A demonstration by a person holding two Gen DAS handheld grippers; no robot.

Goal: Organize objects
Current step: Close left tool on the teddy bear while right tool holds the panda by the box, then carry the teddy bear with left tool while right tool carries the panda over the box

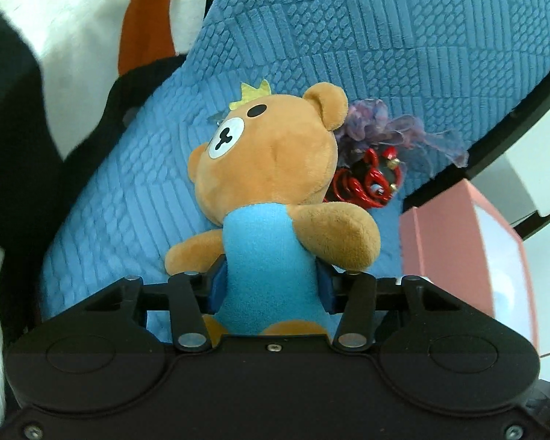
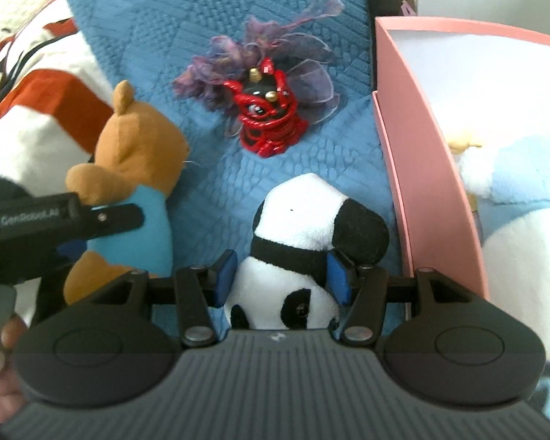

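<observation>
The left gripper (image 1: 273, 286) was clamped on the brown teddy bear (image 1: 271, 183), its blue pads (image 1: 220, 286) pressing into both sides of the bear's light-blue body, with the bear's head at about twelve o'clock from the grip and its arms spread over the fingers. The bear's face, under a small yellow crown, was turned toward eleven o'clock. In the right wrist view the right gripper (image 2: 282, 278) was closed on the black-and-white panda plush (image 2: 304, 242), the pads squeezing it at its black band — the panda's head lay nearest the camera, one eye showing just above the gripper body. Both toys were above a blue quilted cover (image 2: 201, 36). On that cover, at about twelve o'clock from the panda, sat a red and black dragon-like figure (image 2: 269, 117), touching a purple gauzy pouch (image 2: 275, 55) just behind it. At three o'clock from the panda stood a pink box (image 2: 418, 168) with its top open — a pale blue and white plush (image 2: 513, 183) lay inside. At nine o'clock the bear appeared again, held by the left gripper, and fingers of a person's hand (image 2: 0, 366) showed at the lower left edge.
</observation>
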